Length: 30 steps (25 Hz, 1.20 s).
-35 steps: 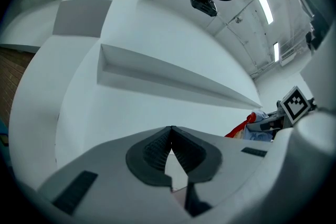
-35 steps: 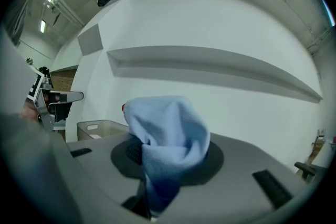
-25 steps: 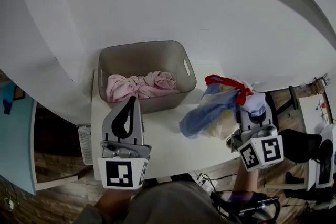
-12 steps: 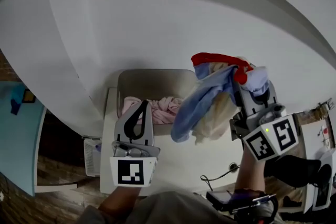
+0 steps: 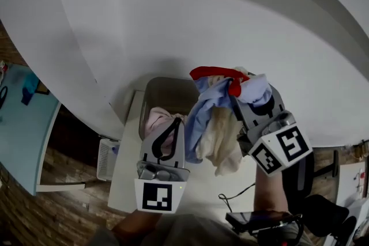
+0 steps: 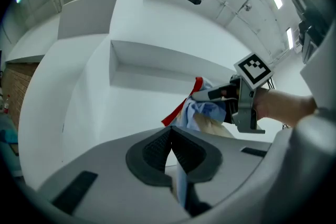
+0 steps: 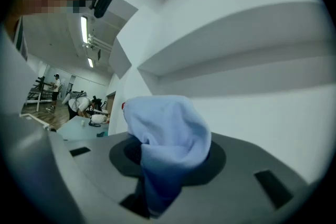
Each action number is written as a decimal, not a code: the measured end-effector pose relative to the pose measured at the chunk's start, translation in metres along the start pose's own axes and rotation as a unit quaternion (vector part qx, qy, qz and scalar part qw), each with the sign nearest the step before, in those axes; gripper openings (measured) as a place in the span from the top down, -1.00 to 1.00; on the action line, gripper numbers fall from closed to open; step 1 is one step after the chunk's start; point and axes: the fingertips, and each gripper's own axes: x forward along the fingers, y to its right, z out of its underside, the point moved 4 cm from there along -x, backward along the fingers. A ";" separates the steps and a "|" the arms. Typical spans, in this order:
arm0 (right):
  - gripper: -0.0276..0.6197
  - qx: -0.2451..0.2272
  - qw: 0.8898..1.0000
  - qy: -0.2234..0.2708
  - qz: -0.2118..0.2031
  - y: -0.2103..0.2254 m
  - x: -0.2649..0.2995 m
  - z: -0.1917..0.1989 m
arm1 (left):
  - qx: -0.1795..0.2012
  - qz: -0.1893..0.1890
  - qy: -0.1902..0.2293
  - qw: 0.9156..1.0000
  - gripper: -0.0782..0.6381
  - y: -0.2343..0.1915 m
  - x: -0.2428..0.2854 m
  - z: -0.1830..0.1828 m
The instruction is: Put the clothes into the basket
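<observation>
A grey basket [image 5: 165, 83] stands on the white table [image 5: 128, 181] with pink clothes [image 5: 155, 119] in it. My right gripper [image 5: 253, 94] is shut on a bundle of clothes [image 5: 212, 124]: light blue, cream and a red strip. The bundle hangs in the air over the basket's right side. In the right gripper view the blue cloth [image 7: 165, 128] fills the jaws of that gripper [image 7: 168, 157], which have just been opening slightly. My left gripper [image 5: 170, 131] is shut and hovers at the basket's near edge. In its own view the left gripper [image 6: 170, 149] faces the bundle [image 6: 202, 110].
A white wall rises behind the basket. A white wire rack [image 5: 105, 158] sits left of the table, and a light blue surface [image 5: 23, 135] lies further left. A cable [image 5: 236, 193] and a black device [image 5: 259, 220] lie near the person's body.
My right gripper has lifted the bundle off the table and carried it left, over the basket. My left gripper has edged forward to the basket's near edge.
</observation>
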 end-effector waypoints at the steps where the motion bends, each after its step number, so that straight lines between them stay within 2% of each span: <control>1: 0.46 0.008 0.999 -0.039 -0.014 -0.003 0.019 0.031 | -0.004 -0.004 -0.015 1.000 0.76 -0.009 0.005 0.014; 2: 0.40 0.014 0.996 -0.082 -0.030 -0.007 0.034 0.062 | -0.009 -0.008 -0.028 1.000 0.76 -0.017 0.008 0.027; 4: 0.15 0.024 0.985 -0.161 -0.062 -0.014 0.051 0.115 | -0.015 -0.015 -0.043 0.999 0.76 -0.024 0.015 0.043; 6: -0.05 0.032 0.971 -0.221 -0.091 -0.018 0.055 0.154 | -0.015 -0.016 -0.047 0.999 0.76 -0.024 0.023 0.051; 8: -0.13 0.031 0.955 -0.270 -0.120 -0.021 0.052 0.180 | -0.013 -0.014 -0.050 0.999 0.76 -0.022 0.029 0.055; 12: -0.13 0.002 0.927 -0.336 -0.167 -0.028 0.039 0.206 | -0.007 -0.014 -0.057 0.998 0.76 -0.021 0.034 0.061; 15: -0.14 -0.025 0.912 -0.360 -0.196 -0.031 0.025 0.210 | -0.009 -0.011 -0.059 0.998 0.76 -0.019 0.034 0.064; 17: -0.15 -0.037 0.906 -0.367 -0.209 -0.030 0.014 0.207 | -0.011 -0.009 -0.060 0.998 0.76 -0.015 0.032 0.063; 19: -0.15 -0.039 0.908 -0.355 -0.220 -0.030 0.003 0.198 | -0.010 -0.006 -0.055 0.998 0.76 -0.012 0.029 0.060; 21: -0.16 -0.027 0.922 -0.321 -0.216 -0.025 -0.009 0.181 | -0.008 0.000 -0.049 0.999 0.76 -0.008 0.025 0.056; 24: -0.15 -0.002 0.949 -0.264 -0.171 -0.008 -0.027 0.155 | -0.010 0.005 -0.043 0.999 0.76 -0.004 0.019 0.052; 26: -0.15 0.011 0.962 -0.237 -0.133 0.002 -0.040 0.147 | -0.008 0.008 -0.044 0.999 0.76 0.000 0.014 0.051; 28: -0.15 0.020 0.970 -0.223 -0.099 0.009 -0.056 0.149 | -0.005 0.013 -0.042 0.999 0.76 0.004 0.010 0.049; 30: -0.15 0.032 0.972 -0.218 -0.077 0.013 -0.074 0.159 | -0.004 0.018 -0.038 0.999 0.76 0.010 0.009 0.047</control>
